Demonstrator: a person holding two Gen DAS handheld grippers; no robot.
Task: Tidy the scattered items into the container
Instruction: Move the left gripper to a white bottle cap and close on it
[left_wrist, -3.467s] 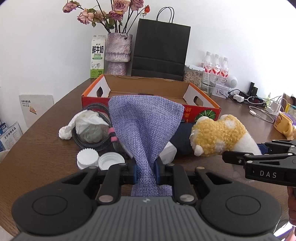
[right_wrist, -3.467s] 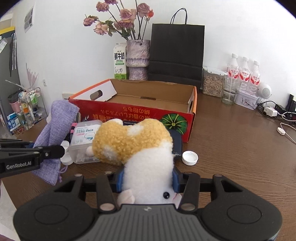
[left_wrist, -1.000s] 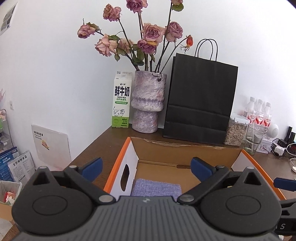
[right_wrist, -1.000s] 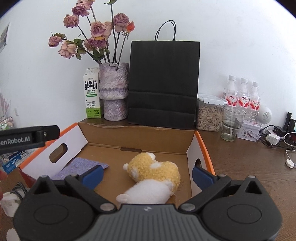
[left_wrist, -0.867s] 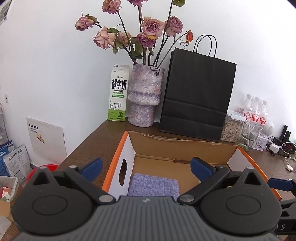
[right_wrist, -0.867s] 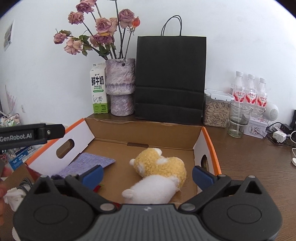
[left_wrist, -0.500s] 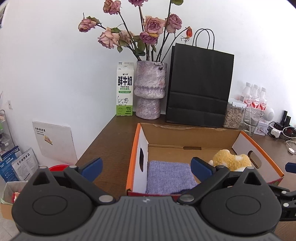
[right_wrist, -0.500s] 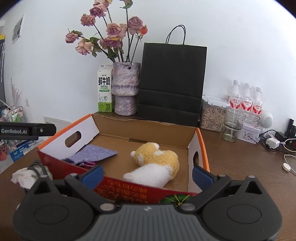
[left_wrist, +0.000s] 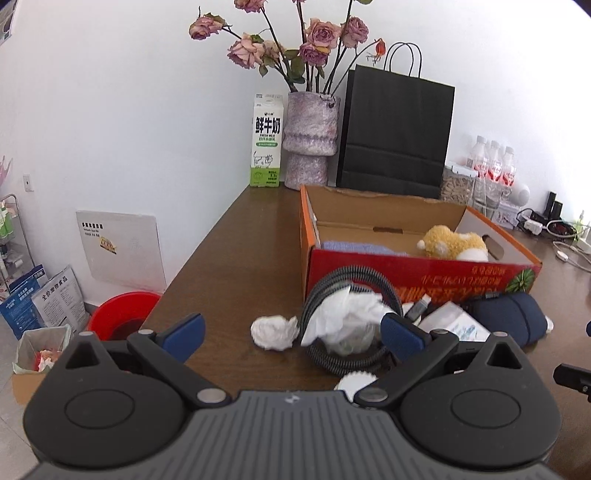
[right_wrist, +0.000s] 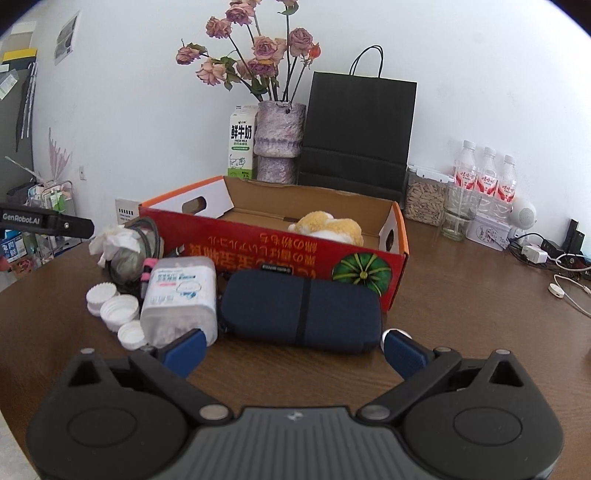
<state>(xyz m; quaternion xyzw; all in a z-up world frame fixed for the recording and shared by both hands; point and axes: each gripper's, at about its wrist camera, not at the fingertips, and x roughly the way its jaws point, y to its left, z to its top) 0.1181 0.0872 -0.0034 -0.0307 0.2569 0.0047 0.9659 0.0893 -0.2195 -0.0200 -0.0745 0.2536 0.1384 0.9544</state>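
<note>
Home room: wooden table (right_wrist: 461, 314), vase of dried roses (right_wrist: 280, 136), milk carton (right_wrist: 242, 142), chargers (right_wrist: 535, 253).

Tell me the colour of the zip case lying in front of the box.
Dark navy blue zip case, clearest in the right wrist view.

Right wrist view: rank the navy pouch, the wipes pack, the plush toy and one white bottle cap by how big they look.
1. Navy pouch, clearly largest.
2. Wipes pack.
3. Plush toy, though it is farther away and partly hidden in the box, so unsure.
4. White bottle cap, smallest.
</note>
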